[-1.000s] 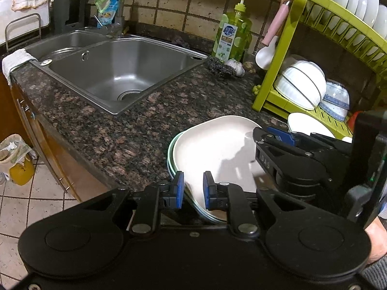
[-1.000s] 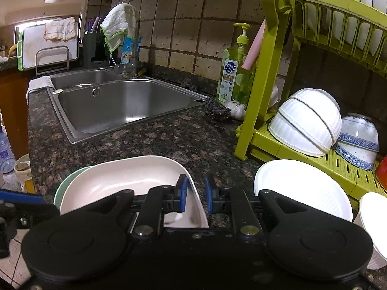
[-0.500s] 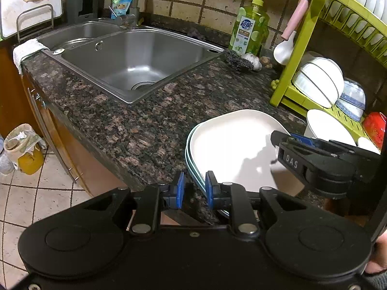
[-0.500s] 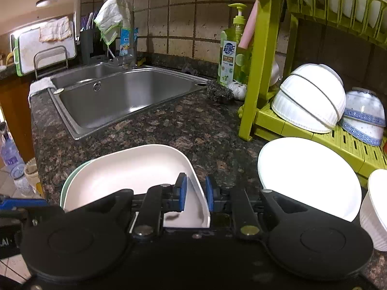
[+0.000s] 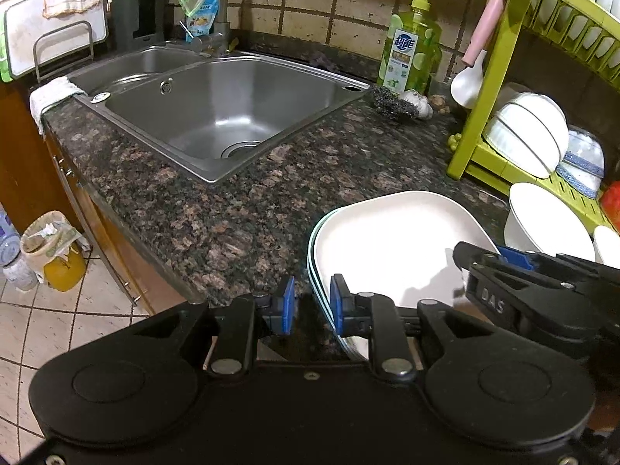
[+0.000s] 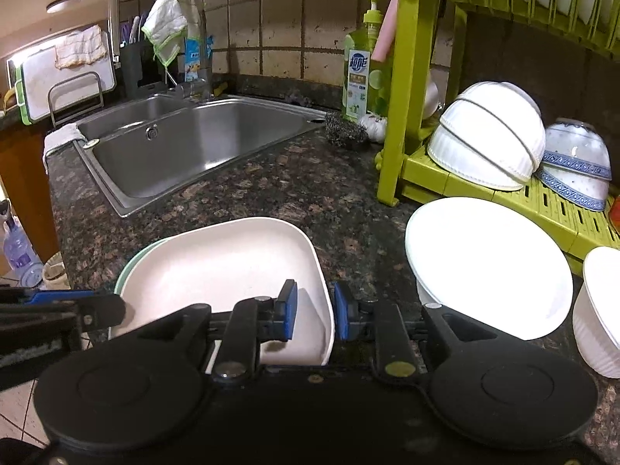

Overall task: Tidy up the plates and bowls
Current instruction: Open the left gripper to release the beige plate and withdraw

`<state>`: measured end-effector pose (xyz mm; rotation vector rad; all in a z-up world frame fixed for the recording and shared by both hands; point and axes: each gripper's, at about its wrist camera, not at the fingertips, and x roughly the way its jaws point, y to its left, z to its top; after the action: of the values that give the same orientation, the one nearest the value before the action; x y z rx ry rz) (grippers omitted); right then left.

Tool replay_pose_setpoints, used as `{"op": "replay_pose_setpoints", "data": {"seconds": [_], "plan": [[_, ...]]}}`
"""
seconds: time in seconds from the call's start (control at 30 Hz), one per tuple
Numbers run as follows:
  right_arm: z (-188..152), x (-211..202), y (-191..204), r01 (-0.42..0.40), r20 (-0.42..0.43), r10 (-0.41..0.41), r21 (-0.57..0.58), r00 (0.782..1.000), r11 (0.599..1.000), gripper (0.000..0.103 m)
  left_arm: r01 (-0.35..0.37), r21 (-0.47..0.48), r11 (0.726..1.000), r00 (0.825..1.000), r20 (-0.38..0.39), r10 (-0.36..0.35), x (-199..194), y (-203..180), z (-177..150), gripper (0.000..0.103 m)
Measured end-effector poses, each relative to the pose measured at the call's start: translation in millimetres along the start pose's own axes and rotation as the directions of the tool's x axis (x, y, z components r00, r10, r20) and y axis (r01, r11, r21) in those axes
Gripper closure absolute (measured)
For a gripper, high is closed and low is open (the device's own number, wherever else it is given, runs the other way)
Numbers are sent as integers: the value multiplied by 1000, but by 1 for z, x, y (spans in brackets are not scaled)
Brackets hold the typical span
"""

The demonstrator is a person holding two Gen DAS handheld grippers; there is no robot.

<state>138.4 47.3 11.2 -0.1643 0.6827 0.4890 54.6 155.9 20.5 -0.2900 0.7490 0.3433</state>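
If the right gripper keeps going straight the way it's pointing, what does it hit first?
Most likely the right-hand rim of the square white plate: the right gripper already straddles it, fingers open. Beyond lies bare granite counter; depth is hard to judge.

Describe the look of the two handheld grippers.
Both the left gripper and right gripper are matte black, with two round discs at the base, silver pivot screws and blue pads on the jaws. The right one carries raised lettering on its side.

"DAS" is moulded on my right gripper; the soap bottle label carries Chinese characters, "超能".
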Motion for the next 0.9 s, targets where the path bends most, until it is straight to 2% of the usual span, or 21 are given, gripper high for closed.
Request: {"op": "replay_pose_setpoints", "data": {"seconds": [0.2, 0.43, 0.67, 0.9], "plan": [[2, -12, -5, -17, 49, 15, 32, 999, 999, 79, 3, 2, 1000, 1000, -10, -3, 3, -1, 0, 74], [0, -22, -9, -14, 64, 11, 49, 998, 999, 79, 13, 7, 1000, 999, -37, -13, 7, -3, 1, 74], [-5, -53, -16, -30, 125, 22, 62, 992, 998, 79, 17, 17, 1000, 1000, -1, -17, -9, -7, 1, 74], [-16, -95, -38, -22, 193, 0, 113, 981, 993, 79, 46, 52, 998, 997, 54, -48, -38, -19, 4, 74]]}}
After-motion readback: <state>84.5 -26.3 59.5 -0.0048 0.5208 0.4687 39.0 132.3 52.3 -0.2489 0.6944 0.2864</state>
